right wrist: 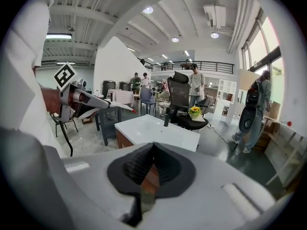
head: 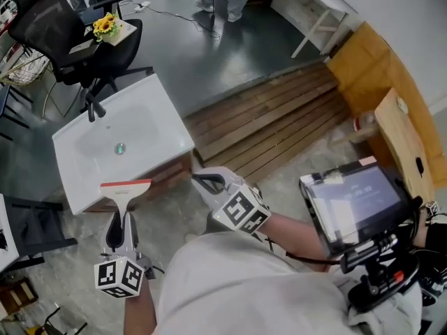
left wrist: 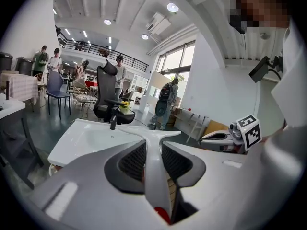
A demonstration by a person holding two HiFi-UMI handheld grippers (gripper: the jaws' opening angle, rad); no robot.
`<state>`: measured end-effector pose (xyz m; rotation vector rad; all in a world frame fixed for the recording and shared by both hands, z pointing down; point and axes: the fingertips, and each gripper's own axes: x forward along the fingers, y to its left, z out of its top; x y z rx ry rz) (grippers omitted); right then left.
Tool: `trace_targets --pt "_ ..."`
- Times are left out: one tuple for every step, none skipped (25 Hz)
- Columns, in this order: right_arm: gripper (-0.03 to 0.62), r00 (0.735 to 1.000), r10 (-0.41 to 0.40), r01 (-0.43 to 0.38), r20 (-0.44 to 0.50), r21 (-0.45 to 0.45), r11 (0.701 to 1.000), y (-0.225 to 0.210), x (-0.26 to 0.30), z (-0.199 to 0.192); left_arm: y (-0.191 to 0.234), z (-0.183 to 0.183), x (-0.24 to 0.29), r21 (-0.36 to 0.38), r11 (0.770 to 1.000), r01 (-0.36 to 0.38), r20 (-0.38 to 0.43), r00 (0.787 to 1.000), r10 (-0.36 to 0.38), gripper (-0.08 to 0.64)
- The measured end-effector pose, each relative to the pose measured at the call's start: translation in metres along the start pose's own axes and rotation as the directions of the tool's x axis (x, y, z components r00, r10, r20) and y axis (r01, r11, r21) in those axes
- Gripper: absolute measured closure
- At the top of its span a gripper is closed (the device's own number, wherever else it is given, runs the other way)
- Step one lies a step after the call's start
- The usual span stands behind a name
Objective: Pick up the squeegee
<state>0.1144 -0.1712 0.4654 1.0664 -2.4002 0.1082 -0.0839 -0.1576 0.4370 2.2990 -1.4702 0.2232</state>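
Clearly the main part of this job looks done: the left gripper (head: pixel 123 220) has its jaws clamped on the slim white handle of the squeegee (head: pixel 126 187), with the ribbed black pads pressing on it from both sides. The tool points away from the person. Its T-shaped head, white with a red strip along the blade, is held crosswise at the far end. From above, the blade sits over the front edge of the white sink basin (head: pixel 160 128). From the right gripper's side it shows as held up in the air, off to one side of the basin and apparently resting on nothing.

The right gripper (head: pixel 208 181) hovers near the basin's front corner, well apart from the squeegee. Its jaws are pressed together with nothing between them, so it takes no part in the grip.

Behind the basin stand its black faucet (head: pixel 92 107) and an office chair (head: pixel 63 40) with yellow flowers (head: pixel 105 24) on the seat. A run of wooden planks (head: pixel 272 117) lies on the floor to the right.

As I judge it, the pick-up itself is complete, since the squeegee is gripped and off any surface. What is left, if anything, is keeping the hold firm on that narrow handle, because the wide head could make it twist between the pads.
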Motion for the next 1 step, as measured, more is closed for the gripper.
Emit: trace_targets --pt "0.589 1.0 -0.003 0.003 -0.003 0.0 1.0 -0.0055 0.0003 -0.0007 -0.0012 0.0016 0.0057 0.001 1.0 0.003 -0.001 1.0 -0.003 0.451"
